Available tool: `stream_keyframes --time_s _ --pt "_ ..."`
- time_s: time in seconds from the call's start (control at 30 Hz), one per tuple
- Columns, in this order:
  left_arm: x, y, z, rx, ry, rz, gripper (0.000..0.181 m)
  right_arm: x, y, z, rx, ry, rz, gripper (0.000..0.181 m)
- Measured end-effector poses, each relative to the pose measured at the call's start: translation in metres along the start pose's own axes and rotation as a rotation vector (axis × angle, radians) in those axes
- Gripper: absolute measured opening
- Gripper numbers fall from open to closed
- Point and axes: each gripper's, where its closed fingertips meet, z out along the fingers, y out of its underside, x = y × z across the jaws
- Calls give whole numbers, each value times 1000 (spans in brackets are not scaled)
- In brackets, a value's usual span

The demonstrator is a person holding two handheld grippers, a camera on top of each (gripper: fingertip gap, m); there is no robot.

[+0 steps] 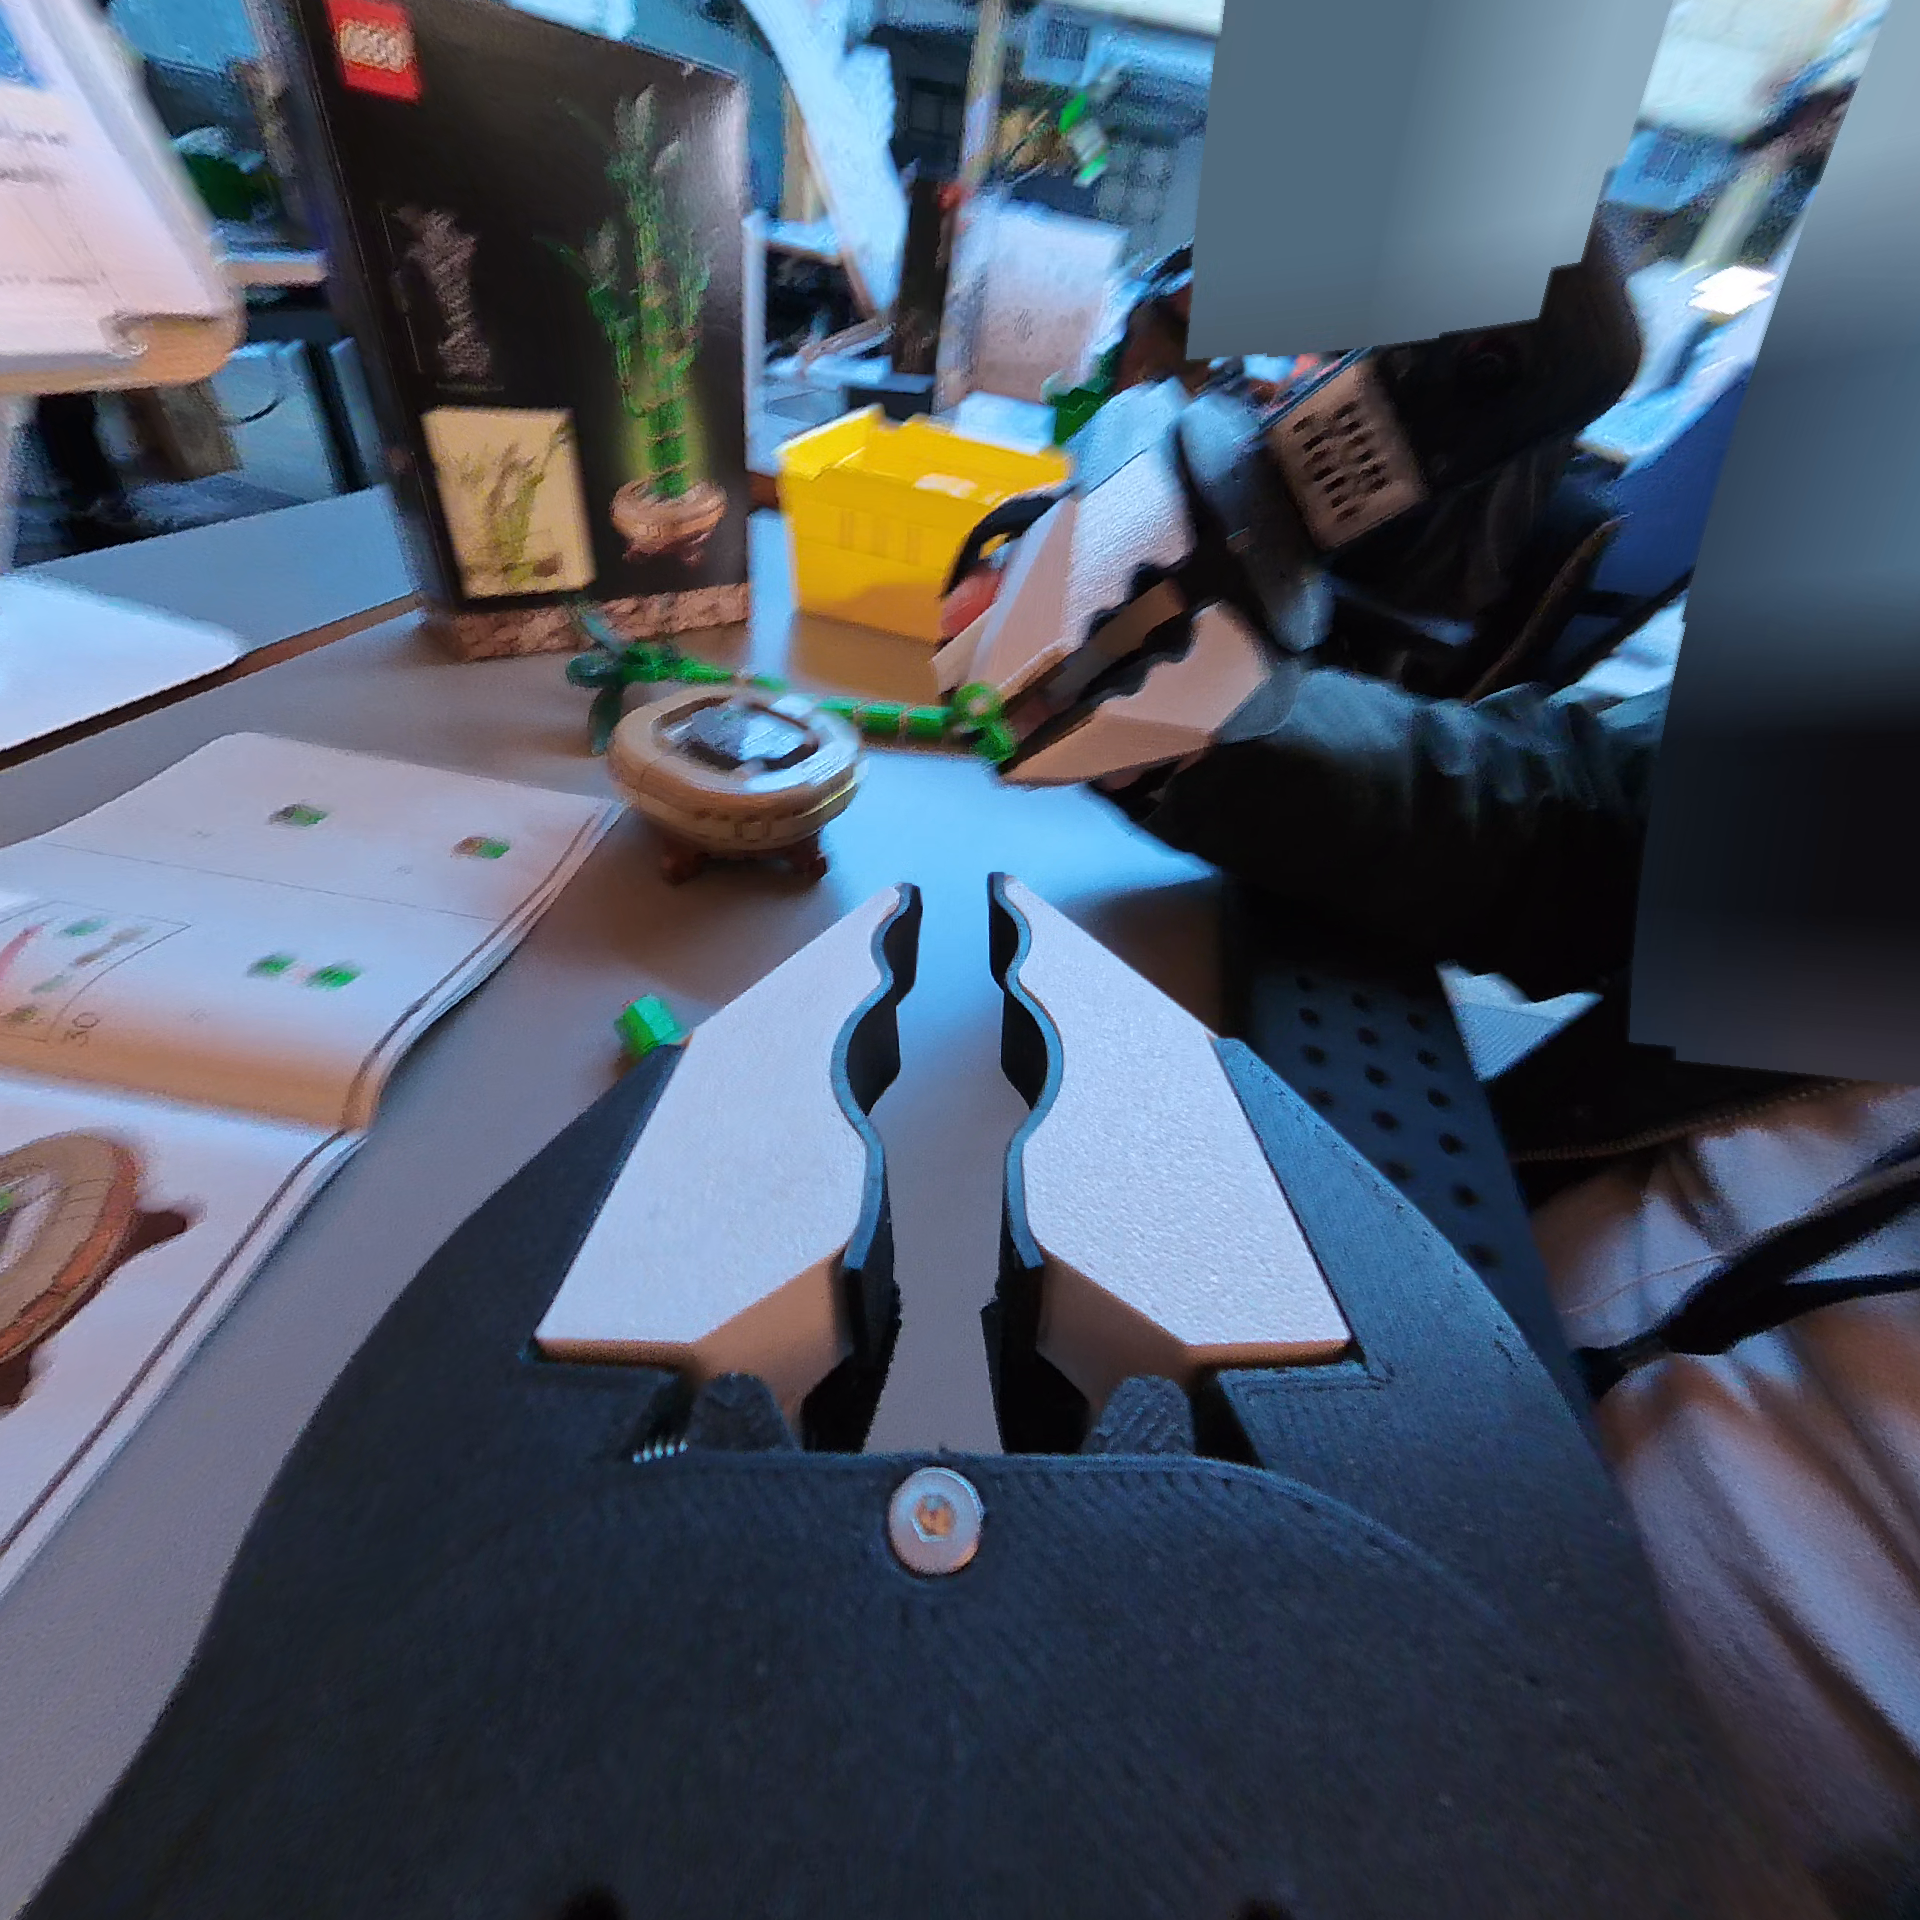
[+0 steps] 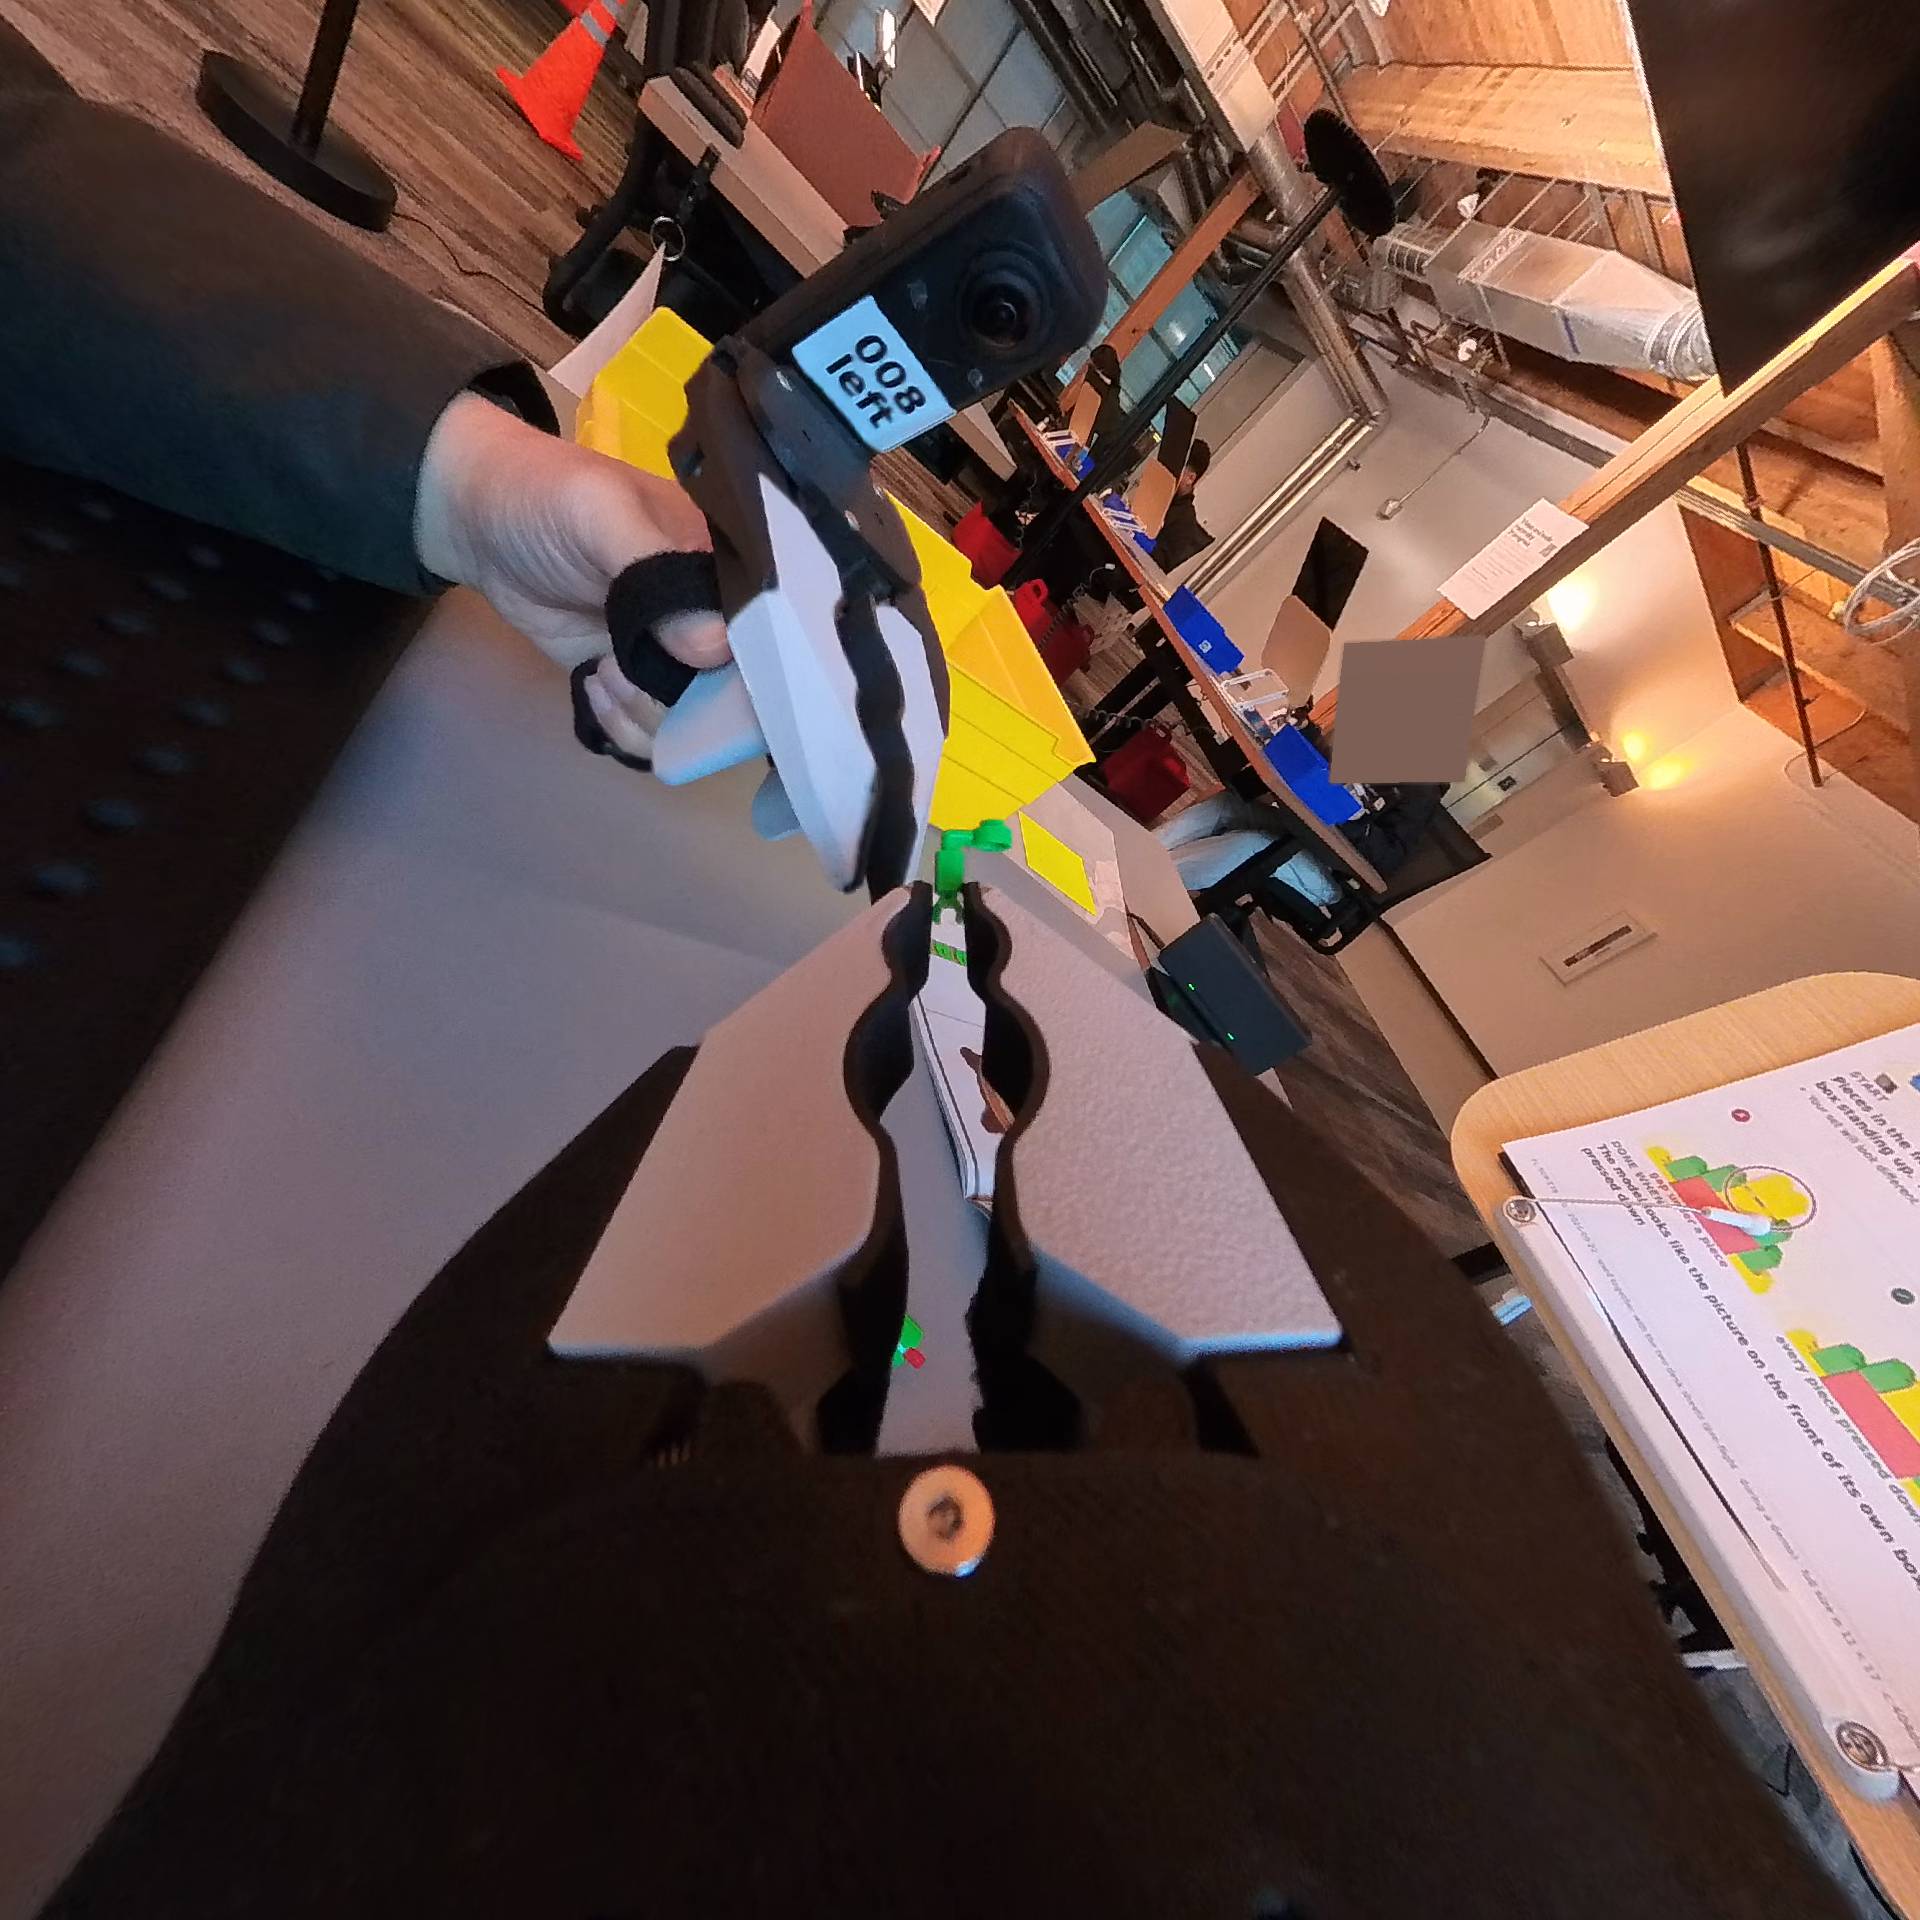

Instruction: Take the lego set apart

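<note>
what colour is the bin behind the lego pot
Yellow: the bin shows best in the left wrist view.

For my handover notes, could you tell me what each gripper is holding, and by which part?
The right gripper pinches the green bamboo stalk near one end, by a leafy joint. The left gripper holds nothing.

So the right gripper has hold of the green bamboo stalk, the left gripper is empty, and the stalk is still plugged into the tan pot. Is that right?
Not quite. The green bamboo stalk is no longer in the tan pot: the left wrist view shows it lying across behind the pot, whose top is bare. The rest stands: the right gripper is shut on the stalk's end, and the left gripper is empty.
</note>
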Motion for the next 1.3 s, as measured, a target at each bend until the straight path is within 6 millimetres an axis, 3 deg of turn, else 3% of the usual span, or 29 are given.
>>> stream_keyframes --time_s 0.07,0.13,0.2,0.27,0.3,0.37,0.53,0.63,0.87,1.07,1.2,1.23,1.3 --pt "-25 8 -5 -69 -157 26 12 0 1 0 -4 3 -6 4" --pt "-70 12 -33 -157 -495 126 16 1 1 0 -4 7 -5 4" --pt "-108 -1 -88 -218 -918 282 20 2 1 -1 -3 10 -3 4" --pt "-120 -18 -152 -238 -1311 362 32 3 2 0 -6 11 1 4" --pt "-118 -19 -173 -259 -1400 353 38 3 4 0 -9 9 4 4" --pt "-116 -6 -197 -305 -1460 259 51 2 7 1 -20 4 8 4" --pt "-129 75 -240 -671 -1498 -131 62 3 9 2 -27 3 10 4" --pt "-127 115 -243 -841 -1390 -282 45 3 10 2 -29 4 9 5" --pt "-124 117 -220 -762 -1157 -297 26 3 13 2 -40 -2 13 4" --pt "-125 118 -232 -756 -1079 -263 26 3 16 3 -47 -4 22 4" --pt "-125 110 -245 -757 -1147 -242 34 8 11 -1 -14 17 42 4" --pt "-130 101 -250 -757 -1212 -178 43 10 8 -3 8 26 49 4" --pt "-130 69 -261 -719 -1349 -30 39 14 -1 -8 60 42 66 4"
